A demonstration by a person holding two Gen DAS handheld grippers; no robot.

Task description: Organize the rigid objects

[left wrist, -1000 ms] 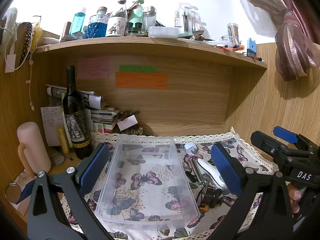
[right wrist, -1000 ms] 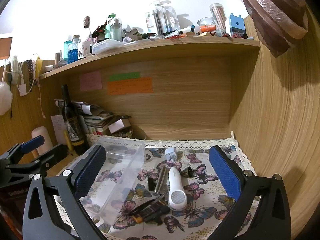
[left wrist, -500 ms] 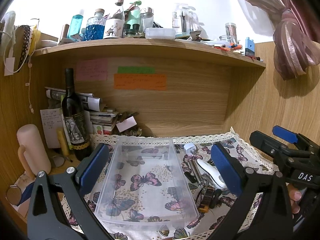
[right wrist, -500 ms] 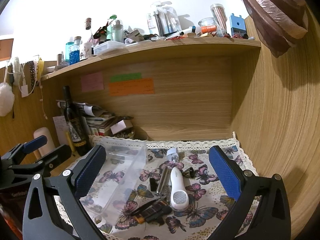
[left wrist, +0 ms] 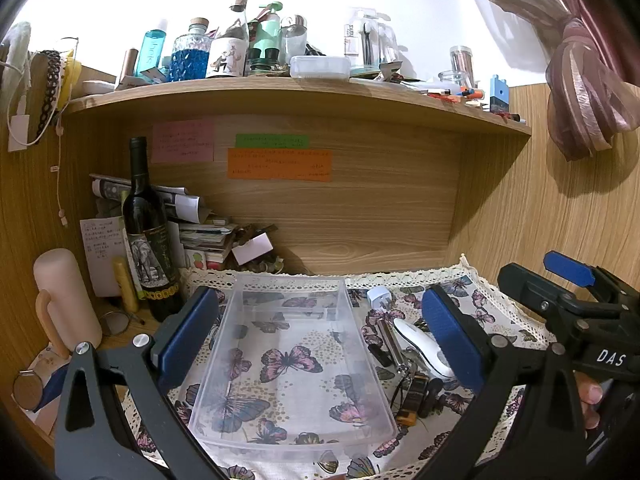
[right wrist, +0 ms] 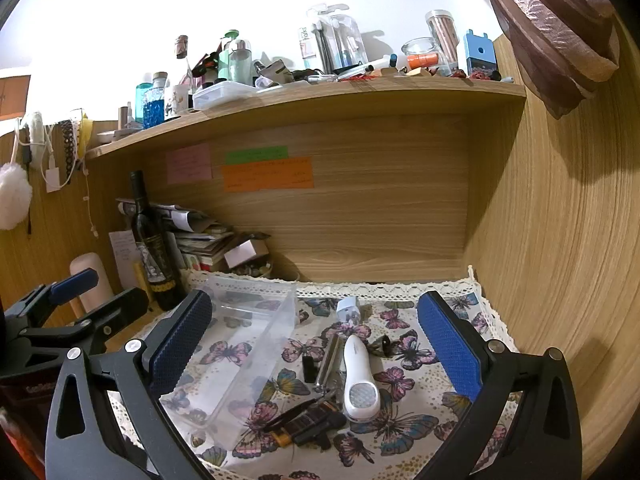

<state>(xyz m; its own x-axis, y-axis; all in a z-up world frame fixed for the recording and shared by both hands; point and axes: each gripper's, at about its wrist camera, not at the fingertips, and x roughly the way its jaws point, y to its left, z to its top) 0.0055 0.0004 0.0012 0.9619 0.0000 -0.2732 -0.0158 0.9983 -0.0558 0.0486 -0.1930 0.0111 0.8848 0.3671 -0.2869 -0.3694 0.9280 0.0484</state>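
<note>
Left wrist view: right gripper (left wrist: 568,284) body reads "DAS".

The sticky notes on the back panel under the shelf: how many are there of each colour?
pink sticky note: 1
green sticky note: 1
orange sticky note: 1
Total: 3

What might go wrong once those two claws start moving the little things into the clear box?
The small items lie tangled beside the white device, so the right claw might drag several at once. The clear box looks light and may slide. The wine bottle stands close enough to be knocked.
</note>
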